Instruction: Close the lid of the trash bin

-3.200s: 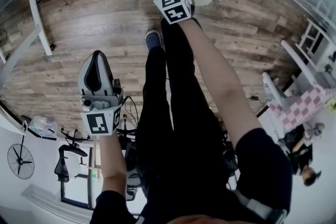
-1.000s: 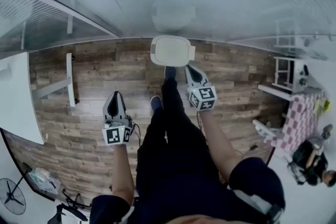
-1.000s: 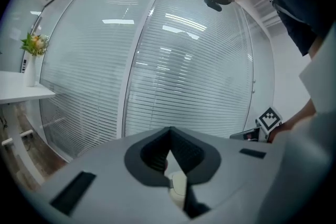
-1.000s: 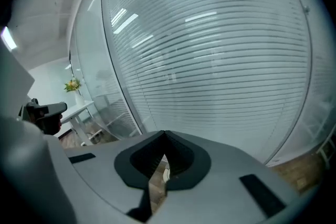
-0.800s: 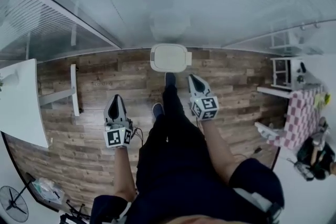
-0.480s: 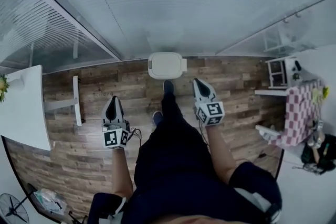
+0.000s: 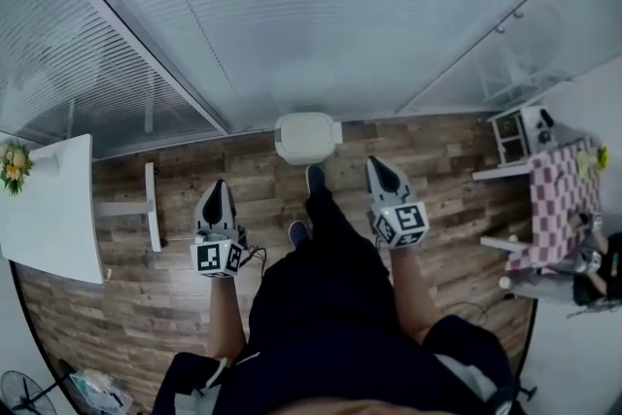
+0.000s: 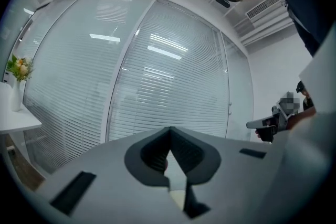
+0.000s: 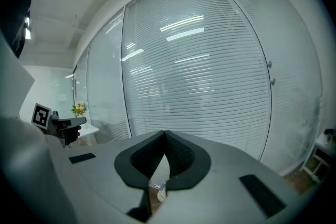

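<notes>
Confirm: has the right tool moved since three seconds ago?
Yes. The right tool was on the trash bin lid; now it hangs clear of it, back toward the person, over the wood floor.

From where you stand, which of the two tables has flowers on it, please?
The plain white table on the left, with flowers at its far corner; the right-hand table wears a pink-checked cloth.

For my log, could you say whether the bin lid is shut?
Shut: the trash bin lid lies flat across the top, with no opening showing.
</notes>
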`<state>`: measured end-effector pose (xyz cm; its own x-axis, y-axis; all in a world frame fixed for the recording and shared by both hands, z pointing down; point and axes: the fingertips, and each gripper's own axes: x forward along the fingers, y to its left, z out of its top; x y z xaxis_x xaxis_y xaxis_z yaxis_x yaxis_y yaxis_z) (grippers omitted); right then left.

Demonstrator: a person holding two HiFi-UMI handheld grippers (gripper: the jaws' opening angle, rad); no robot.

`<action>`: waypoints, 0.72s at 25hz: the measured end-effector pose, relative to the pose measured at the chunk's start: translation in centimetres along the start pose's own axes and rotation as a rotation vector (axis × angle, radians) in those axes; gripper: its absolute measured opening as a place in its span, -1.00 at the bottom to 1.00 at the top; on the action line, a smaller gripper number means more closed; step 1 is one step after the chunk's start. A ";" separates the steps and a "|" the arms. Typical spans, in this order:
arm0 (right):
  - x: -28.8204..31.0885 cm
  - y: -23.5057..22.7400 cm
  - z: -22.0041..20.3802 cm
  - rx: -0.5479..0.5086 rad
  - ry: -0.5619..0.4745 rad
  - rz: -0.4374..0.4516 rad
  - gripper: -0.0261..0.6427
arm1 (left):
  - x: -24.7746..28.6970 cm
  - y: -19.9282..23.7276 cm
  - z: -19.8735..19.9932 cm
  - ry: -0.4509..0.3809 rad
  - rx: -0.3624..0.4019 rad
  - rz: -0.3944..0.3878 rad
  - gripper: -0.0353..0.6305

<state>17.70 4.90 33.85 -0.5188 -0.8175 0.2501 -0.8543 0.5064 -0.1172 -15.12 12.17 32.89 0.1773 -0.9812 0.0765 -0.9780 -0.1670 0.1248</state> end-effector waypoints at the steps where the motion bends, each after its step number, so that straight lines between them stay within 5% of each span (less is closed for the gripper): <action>1: -0.6 -0.1 0.2 -0.010 -0.003 -0.008 -0.91 | -0.1 -0.5 0.3 -0.003 -0.003 -0.008 -0.88; 9: -3.2 0.6 2.4 -0.151 -0.026 -0.011 -0.91 | -0.5 -0.8 1.0 -0.023 -0.016 0.010 -0.88; 18: -2.7 0.3 3.4 -0.172 -0.052 0.019 -0.91 | -0.2 -3.0 2.7 -0.039 0.000 -0.018 -0.88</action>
<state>18.76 6.33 29.83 -0.5400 -0.8179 0.1984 -0.8285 0.5581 0.0461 -12.50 12.61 29.85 0.1908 -0.9810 0.0358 -0.9746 -0.1850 0.1260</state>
